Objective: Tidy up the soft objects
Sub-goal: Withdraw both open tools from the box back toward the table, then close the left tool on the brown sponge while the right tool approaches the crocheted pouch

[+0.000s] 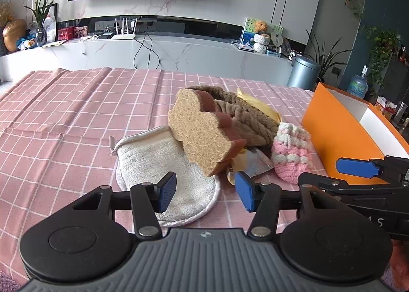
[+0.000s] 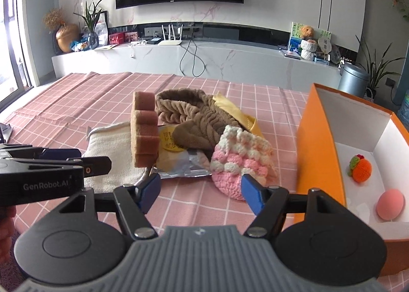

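Note:
A pile of soft things lies mid-table: a brown sponge (image 1: 202, 130) (image 2: 144, 133) on edge, a brown plush headband (image 1: 245, 115) (image 2: 196, 112), a white scrub pad (image 1: 163, 164) (image 2: 110, 153), a pink-and-white crochet pouch (image 1: 291, 156) (image 2: 240, 161), a yellow cloth (image 1: 258, 106) (image 2: 235, 110) and a foil packet (image 1: 253, 164) (image 2: 181, 164). My left gripper (image 1: 205, 193) is open, over the pad's near edge, just short of the sponge. My right gripper (image 2: 200, 193) is open and empty just before the pouch. An orange box (image 2: 317, 151) (image 1: 340, 136) at the right holds a crochet orange (image 2: 360, 168) and a pink egg-shaped sponge (image 2: 389, 203).
The table wears a pink checked cloth (image 1: 76, 118) (image 2: 76, 97). Beyond it runs a white TV bench (image 2: 204, 59) with a router and plants. A grey bin (image 1: 303, 73) (image 2: 352, 80) stands at the far right. Each gripper shows in the other's view, the right one (image 1: 358, 168) and the left one (image 2: 64, 161).

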Action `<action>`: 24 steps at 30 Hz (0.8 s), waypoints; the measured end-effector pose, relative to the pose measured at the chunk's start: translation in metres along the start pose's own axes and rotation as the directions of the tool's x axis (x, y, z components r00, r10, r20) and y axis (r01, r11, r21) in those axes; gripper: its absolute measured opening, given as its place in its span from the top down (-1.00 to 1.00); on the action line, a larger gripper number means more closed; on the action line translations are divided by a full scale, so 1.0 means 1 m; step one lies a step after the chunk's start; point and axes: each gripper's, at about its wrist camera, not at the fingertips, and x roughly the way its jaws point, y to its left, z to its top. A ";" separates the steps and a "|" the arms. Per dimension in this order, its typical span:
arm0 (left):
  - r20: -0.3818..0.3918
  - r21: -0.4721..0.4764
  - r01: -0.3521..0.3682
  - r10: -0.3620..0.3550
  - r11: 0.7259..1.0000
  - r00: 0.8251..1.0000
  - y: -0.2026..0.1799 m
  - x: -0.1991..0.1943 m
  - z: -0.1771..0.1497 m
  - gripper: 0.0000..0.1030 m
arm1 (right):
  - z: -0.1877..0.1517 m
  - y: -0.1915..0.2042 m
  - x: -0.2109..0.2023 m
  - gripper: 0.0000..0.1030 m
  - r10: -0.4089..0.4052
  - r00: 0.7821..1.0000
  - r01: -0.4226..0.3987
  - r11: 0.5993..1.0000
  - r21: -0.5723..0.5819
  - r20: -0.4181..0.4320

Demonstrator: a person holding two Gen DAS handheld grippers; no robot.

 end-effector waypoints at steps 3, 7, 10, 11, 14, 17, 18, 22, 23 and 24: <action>-0.004 0.006 -0.007 0.007 1.000 1.000 0.004 0.002 0.003 -0.17 | 0.002 0.004 0.006 -0.21 0.013 1.000 -0.014 1.000 -0.023 -0.005; -0.013 -0.013 0.001 -0.001 1.000 1.000 0.013 0.008 0.006 -0.17 | 0.008 0.007 0.014 -0.12 0.034 0.999 -0.035 0.999 -0.040 -0.008; -0.015 -0.022 0.025 -0.026 0.999 1.000 0.017 0.013 0.007 -0.18 | 0.014 0.007 0.022 -0.01 0.042 0.999 -0.042 0.998 -0.045 -0.012; -0.017 -0.026 0.027 -0.027 0.999 0.999 0.016 0.015 0.008 -0.19 | 0.017 0.006 0.024 -0.01 0.046 0.999 -0.047 0.998 -0.047 -0.012; -0.014 -0.036 0.045 -0.046 0.998 0.999 0.015 0.020 0.014 -0.33 | 0.025 0.006 0.034 -0.01 0.049 0.999 -0.049 0.997 -0.062 -0.008; -0.013 -0.090 0.073 -0.075 0.993 0.997 0.013 0.026 0.028 -0.49 | 0.033 0.008 0.042 0.06 0.006 1.000 -0.005 0.994 -0.108 0.008; -0.006 -0.098 0.079 -0.080 0.992 0.997 0.011 0.027 0.033 -0.58 | 0.037 0.009 0.044 0.07 -0.004 1.000 0.006 0.992 -0.126 0.018; -0.012 -0.150 0.081 -0.084 0.985 0.996 0.005 0.040 0.051 -0.68 | 0.052 0.007 0.059 0.14 0.022 0.999 -0.017 0.988 -0.155 0.026; -0.018 -0.168 0.077 -0.082 0.983 0.997 0.006 0.045 0.054 -0.68 | 0.054 0.008 0.065 0.17 0.023 1.000 -0.020 0.985 -0.169 0.017; -0.030 -0.177 0.067 -0.074 0.982 0.997 0.006 0.050 0.058 -0.68 | 0.055 0.009 0.071 0.30 0.021 1.000 -0.019 0.984 -0.178 0.007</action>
